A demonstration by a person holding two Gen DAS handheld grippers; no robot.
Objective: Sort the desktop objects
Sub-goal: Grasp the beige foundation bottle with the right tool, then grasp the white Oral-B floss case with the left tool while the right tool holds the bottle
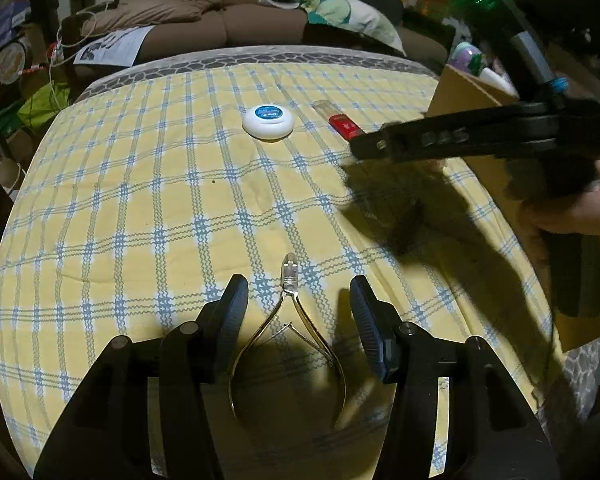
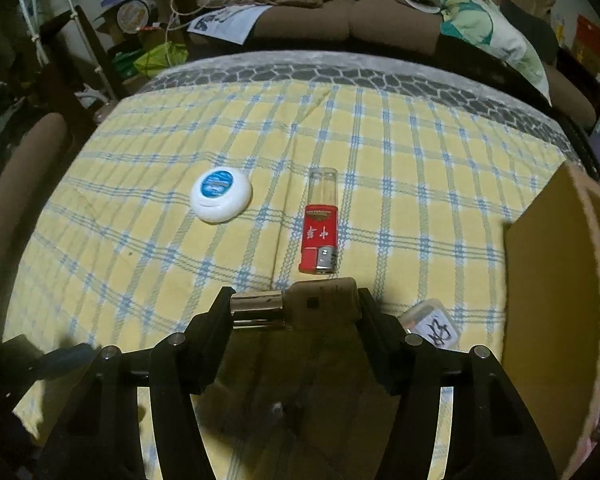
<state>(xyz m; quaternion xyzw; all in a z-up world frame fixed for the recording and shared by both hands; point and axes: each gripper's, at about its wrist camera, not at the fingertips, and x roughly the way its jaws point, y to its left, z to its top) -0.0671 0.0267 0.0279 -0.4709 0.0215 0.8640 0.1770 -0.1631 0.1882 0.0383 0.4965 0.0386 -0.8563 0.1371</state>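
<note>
The cuticle nipper [image 1: 288, 336] on the checked tablecloth [image 1: 140, 200] looks light, stiff, slick metal, so I'd pinch across its 2 springy handles, not the capped tip. Left gripper [image 1: 298, 300] sits wide open around it, touching nothing. Right gripper [image 2: 294, 308] is clamped on a small chrome-and-tan gadget [image 2: 296, 306], near the cardboard box [image 2: 556, 300].

Things spread on the tabletop [image 2: 400, 152].
The round case [image 2: 221, 195] lies left of the lighter [image 2: 319, 236]; the box [image 2: 556, 304] stands right; the nippers [image 1: 288, 344] lie nearest.
</note>
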